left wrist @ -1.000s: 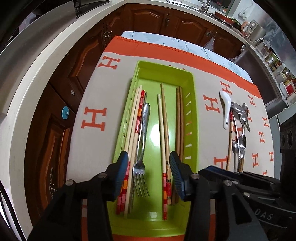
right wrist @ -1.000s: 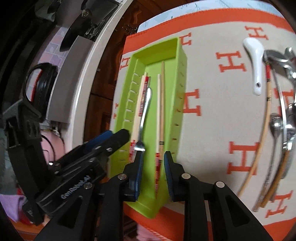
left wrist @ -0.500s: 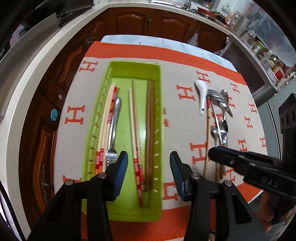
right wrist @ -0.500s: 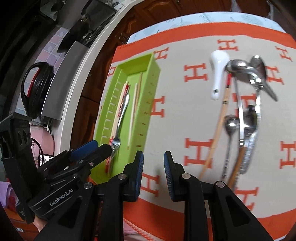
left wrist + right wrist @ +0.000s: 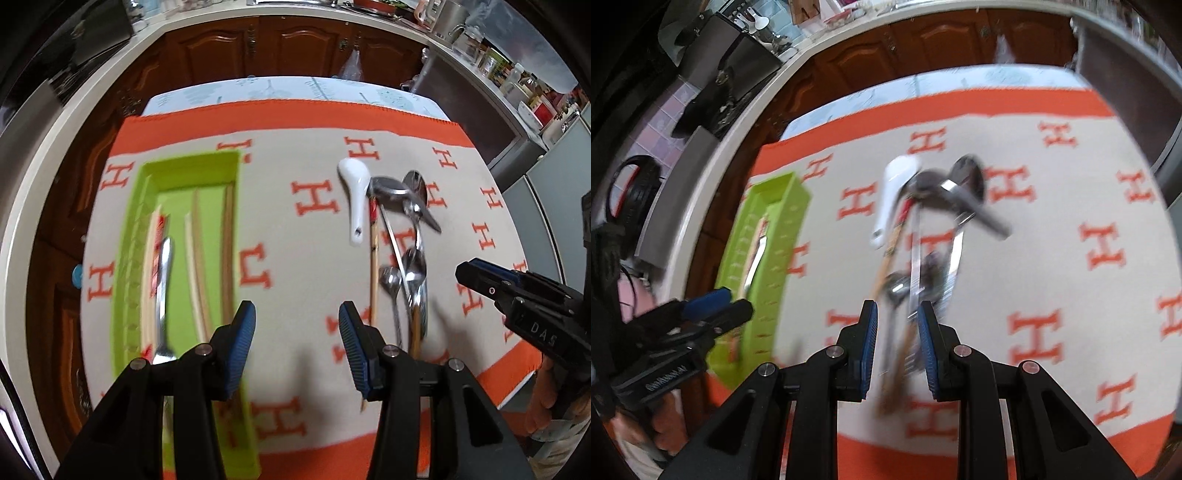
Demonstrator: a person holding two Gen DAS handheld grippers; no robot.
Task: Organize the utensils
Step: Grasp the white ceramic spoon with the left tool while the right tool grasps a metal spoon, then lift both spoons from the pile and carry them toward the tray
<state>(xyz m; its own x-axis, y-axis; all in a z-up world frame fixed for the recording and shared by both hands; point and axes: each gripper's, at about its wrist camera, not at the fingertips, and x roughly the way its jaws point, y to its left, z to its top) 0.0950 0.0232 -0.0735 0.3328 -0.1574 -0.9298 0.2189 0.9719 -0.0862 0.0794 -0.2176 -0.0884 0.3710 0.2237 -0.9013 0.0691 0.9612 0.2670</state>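
Observation:
A green tray (image 5: pixel 147 206) lies at the left on the patterned cloth and holds a metal fork (image 5: pixel 162 288) and several chopsticks (image 5: pixel 227 251). To its right lies a loose pile: a white ceramic spoon (image 5: pixel 356 199), metal spoons (image 5: pixel 406 266) and a chopstick (image 5: pixel 373 266). My left gripper (image 5: pixel 297 321) hovers open over bare cloth between tray and pile, with nothing in it. My right gripper (image 5: pixel 897 317) hangs above the near end of the blurred pile (image 5: pixel 916 273), its jaws a narrow gap apart and holding nothing. The tray (image 5: pixel 783 229) sits left of it.
A beige cloth with orange H marks and an orange border (image 5: pixel 314 199) covers the table. Dark wooden cabinets (image 5: pixel 277 48) and a pale counter edge run behind and to the left. A person's hand (image 5: pixel 546 398) grips the right tool at the table's near right corner.
Both grippers have swung right, away from the tray and toward the loose pile; the tray has slid left in both views. Neither jaw gap has changed.

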